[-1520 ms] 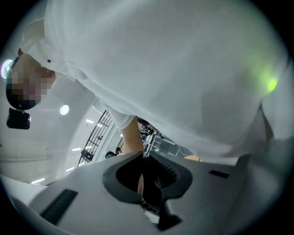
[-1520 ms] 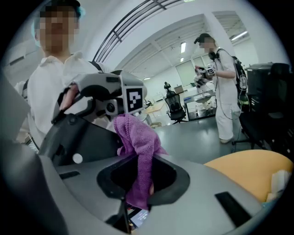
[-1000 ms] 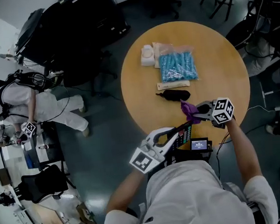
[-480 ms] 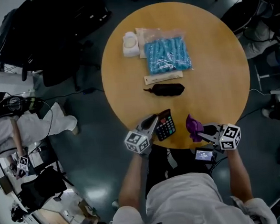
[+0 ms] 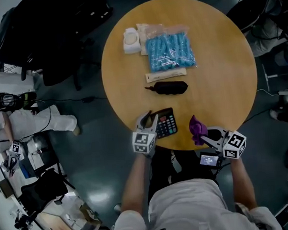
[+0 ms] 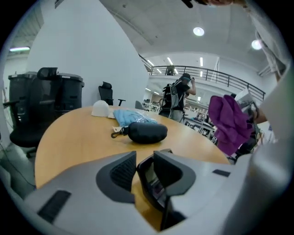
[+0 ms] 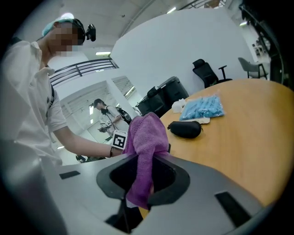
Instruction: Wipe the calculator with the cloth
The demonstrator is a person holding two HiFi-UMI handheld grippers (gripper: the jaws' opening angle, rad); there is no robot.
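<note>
The black calculator [image 5: 166, 124] lies flat on the round wooden table [image 5: 220, 82], near its front edge. My left gripper [image 5: 148, 118] is at the calculator's left side. In the left gripper view the calculator's [image 6: 149, 181] edge stands between the jaws of that gripper [image 6: 144, 160]. Those jaws have just been opening, and a gap shows at the left pad. A purple cloth [image 5: 198, 127] hangs bunched from my right gripper [image 5: 207, 133], right of the calculator over the table's edge. My right gripper [image 7: 144, 158] is shut on the cloth [image 7: 144, 137].
Farther back on the table lie a black zip pouch [image 5: 169, 88], a paper-wrapped strip [image 5: 166, 75], a bag of blue items [image 5: 170, 51] and a white round object [image 5: 130, 40]. A small lit screen [image 5: 209, 159] sits below the table edge. Black chairs [image 5: 55, 39] stand at the upper left.
The left gripper came down from near my body with the calculator and set it on the table; its jaws now stand wider. The right gripper with the cloth drew back to the table's front edge.
</note>
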